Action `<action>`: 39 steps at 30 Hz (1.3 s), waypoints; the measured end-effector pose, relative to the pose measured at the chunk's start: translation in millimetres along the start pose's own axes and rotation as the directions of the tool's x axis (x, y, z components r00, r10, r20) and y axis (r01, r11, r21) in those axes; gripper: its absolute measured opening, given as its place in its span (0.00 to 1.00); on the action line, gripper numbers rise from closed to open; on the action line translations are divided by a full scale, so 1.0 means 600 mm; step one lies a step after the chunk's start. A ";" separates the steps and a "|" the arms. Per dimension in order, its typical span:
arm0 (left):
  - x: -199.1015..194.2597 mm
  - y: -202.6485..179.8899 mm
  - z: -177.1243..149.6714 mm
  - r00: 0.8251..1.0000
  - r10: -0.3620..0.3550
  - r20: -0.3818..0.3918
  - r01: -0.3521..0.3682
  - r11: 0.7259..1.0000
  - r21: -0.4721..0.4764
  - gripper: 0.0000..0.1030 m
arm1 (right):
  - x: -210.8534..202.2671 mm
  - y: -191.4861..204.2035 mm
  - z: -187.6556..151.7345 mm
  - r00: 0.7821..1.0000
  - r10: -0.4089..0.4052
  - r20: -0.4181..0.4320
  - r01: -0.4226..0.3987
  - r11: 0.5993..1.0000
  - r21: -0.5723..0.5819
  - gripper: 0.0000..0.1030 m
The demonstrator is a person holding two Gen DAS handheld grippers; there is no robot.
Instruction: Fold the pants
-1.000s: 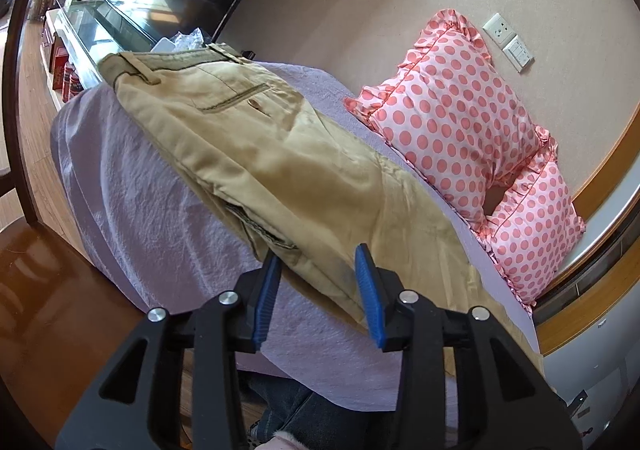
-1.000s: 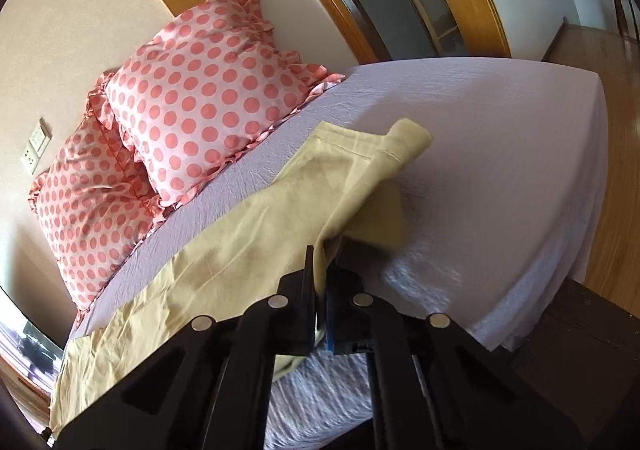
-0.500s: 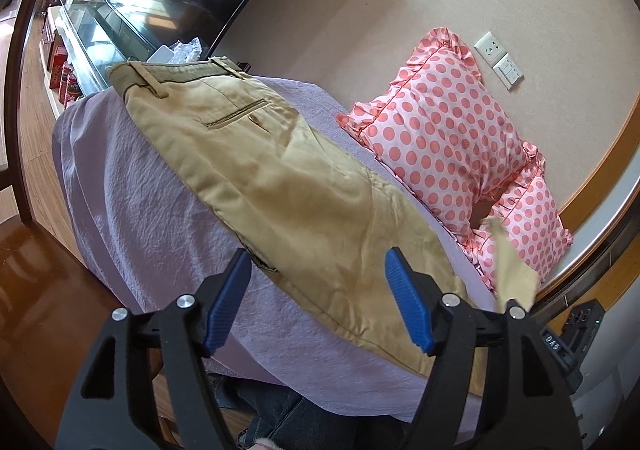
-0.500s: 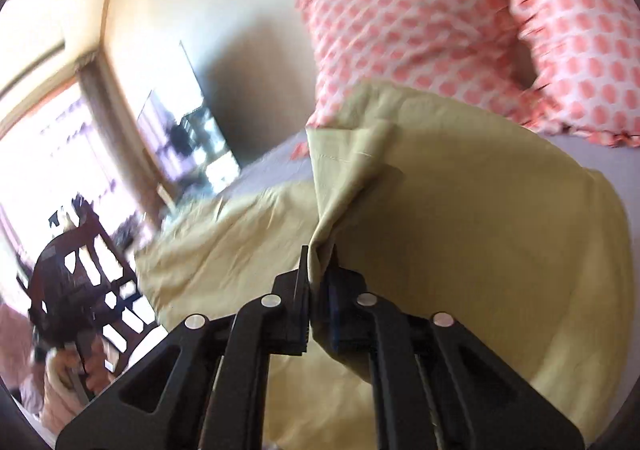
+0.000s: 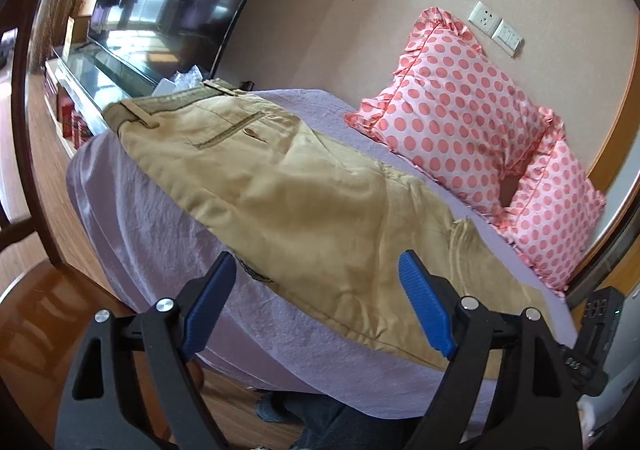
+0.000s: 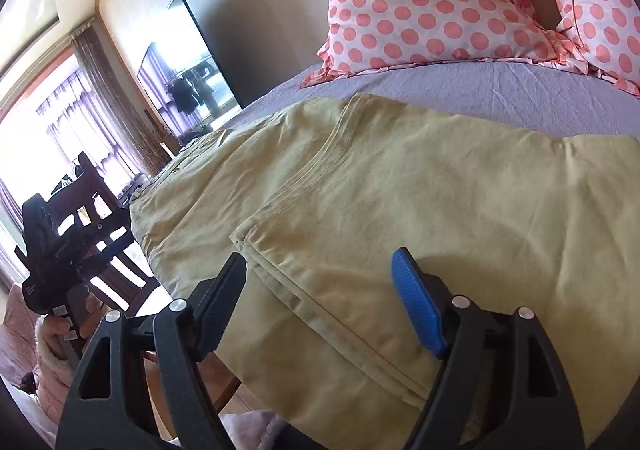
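Lilac-sheeted bed [image 5: 132, 210] under khaki pants [image 5: 304, 202] and two polka-dot pillows [image 5: 460, 122].

Pants [image 5: 288, 190]: bare bed sheet [image 5: 152, 218] open along near edge; polka-dot pillows [image 5: 460, 122] block far side; chair [image 6: 100, 210] stands beyond waistband end.

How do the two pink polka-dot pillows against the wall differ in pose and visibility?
In the left wrist view, the nearer pink polka-dot pillow leans upright and shows its whole ruffled face; the farther pink polka-dot pillow sits lower and is partly hidden behind it. The nearer one's lower edge reaches closer to the tan cotton pants; the farther one stands clear of them. Both share the same pattern and rest on the lilac bedsheet.
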State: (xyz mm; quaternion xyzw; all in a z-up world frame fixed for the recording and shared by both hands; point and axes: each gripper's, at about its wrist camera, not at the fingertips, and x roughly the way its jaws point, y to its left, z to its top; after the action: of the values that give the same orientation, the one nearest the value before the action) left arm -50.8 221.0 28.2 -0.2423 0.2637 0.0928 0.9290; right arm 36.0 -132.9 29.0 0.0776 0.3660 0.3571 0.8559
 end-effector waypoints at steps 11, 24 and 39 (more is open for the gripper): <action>0.047 0.087 0.047 0.997 0.042 -0.064 -0.058 0.960 -0.274 0.80 | -0.003 -0.003 -0.002 1.000 0.019 0.016 -0.019 1.000 0.014 0.77; 0.075 0.056 0.091 0.994 0.063 -0.092 -0.083 0.971 -0.224 0.85 | -0.007 -0.009 -0.007 0.998 0.048 0.032 -0.049 0.998 0.028 0.77; 0.081 0.102 0.169 0.994 0.093 -0.052 -0.104 0.960 -0.260 0.07 | -0.040 -0.036 -0.009 0.992 0.073 0.101 -0.082 0.993 0.087 0.77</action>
State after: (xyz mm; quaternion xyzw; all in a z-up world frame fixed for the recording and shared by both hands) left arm 17.0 326.7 52.7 -0.3518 0.2791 0.1682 0.8775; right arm 32.5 -165.4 30.3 0.1480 0.3365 0.3688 0.8537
